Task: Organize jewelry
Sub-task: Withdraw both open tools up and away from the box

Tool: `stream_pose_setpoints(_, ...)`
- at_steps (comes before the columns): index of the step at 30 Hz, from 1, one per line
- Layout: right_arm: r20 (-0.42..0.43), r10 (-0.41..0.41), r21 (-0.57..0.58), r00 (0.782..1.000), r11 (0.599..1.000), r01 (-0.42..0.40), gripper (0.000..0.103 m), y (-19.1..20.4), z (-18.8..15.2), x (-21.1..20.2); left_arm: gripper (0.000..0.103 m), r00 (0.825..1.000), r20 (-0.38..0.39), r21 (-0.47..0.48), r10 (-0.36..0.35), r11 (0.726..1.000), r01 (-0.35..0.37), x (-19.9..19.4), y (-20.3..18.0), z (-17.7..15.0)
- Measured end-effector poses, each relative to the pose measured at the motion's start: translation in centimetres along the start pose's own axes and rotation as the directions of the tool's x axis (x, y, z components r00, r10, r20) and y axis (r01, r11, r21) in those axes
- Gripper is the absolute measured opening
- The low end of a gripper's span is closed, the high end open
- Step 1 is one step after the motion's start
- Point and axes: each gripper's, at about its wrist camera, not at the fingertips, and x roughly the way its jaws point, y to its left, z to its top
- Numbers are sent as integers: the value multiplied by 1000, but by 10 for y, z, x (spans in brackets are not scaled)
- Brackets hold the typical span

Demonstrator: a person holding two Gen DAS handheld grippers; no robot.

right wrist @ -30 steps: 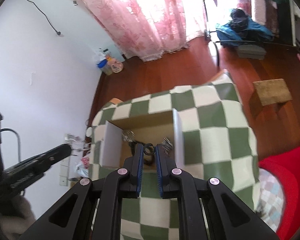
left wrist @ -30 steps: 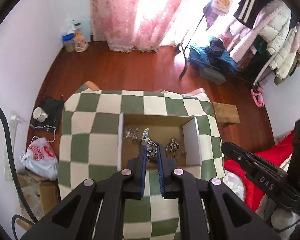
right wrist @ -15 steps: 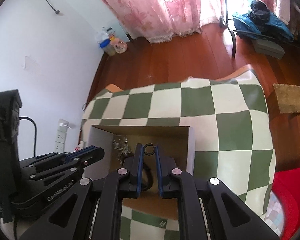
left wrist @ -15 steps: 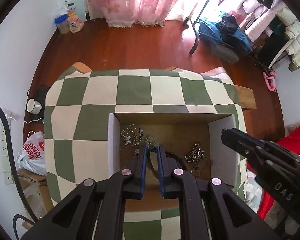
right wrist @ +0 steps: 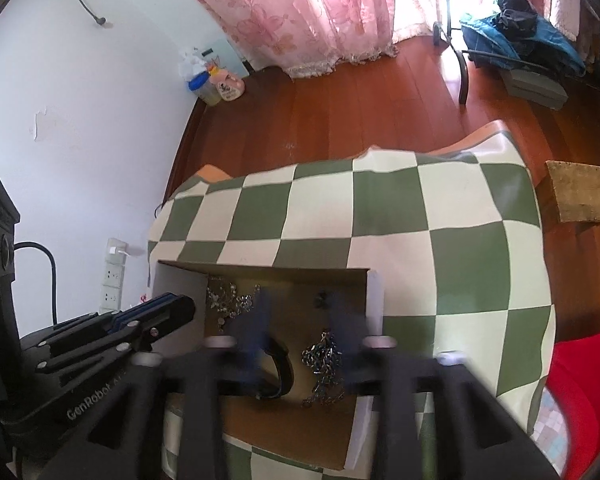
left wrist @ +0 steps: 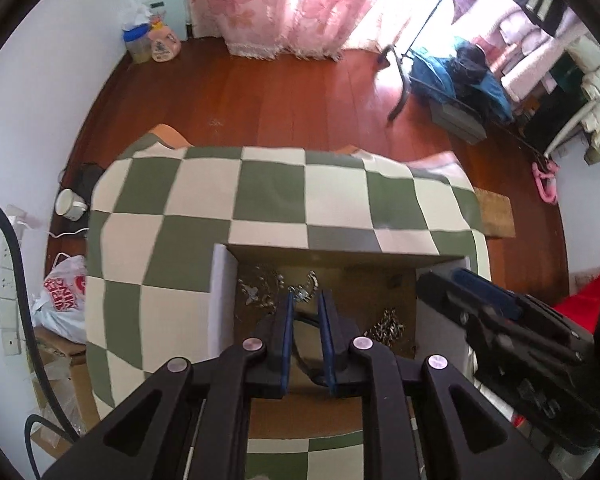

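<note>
A shallow cardboard box [left wrist: 400,280] with white side flaps sits on the tabletop's green-and-cream checkered cloth [left wrist: 268,196]. Inside lie glittering silver jewelry [left wrist: 260,288] at the far left, a tangled metal chain [right wrist: 324,360] at the right, and a smooth black bangle [right wrist: 282,364] between them. The left gripper [left wrist: 306,300] points down into the box, jaws nearly together, tips at a silver trinket [left wrist: 300,294]; whether they pinch it, I cannot tell. The right gripper [right wrist: 300,308], motion-blurred, has just been opening; its spread jaws straddle bangle and chain, released.
</note>
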Motion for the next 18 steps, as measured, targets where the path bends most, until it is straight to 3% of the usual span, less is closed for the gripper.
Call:
stream_pose_setpoints(5, 33, -11, -2, 999, 1000, 11, 68, 2, 0, -19, 31, 999, 53, -28, 13, 1000, -11, -21, 0, 3)
stream_pose_setpoints(7, 54, -66, -11, 996, 998, 67, 77, 4, -2, -32, 56, 996, 79, -26, 43, 999, -41, -32, 0, 3)
stream_pose_setpoints(9, 58, -116, -14, 992, 993, 117, 91, 4, -6, -43, 75, 990, 107, -17, 88, 996, -86, -41, 0, 1)
stream_pose_setpoints(12, 13, -242, -16, 970, 970, 242, 95, 0, -15, -49, 100, 978, 135, 1, 160, 987, -162, -51, 1, -5)
stream_pose_setpoints(18, -59, -347, -30, 936, 938, 346, 100, -6, -46, -45, 103, 967, 103, 4, 233, 972, -235, -41, 9, -28)
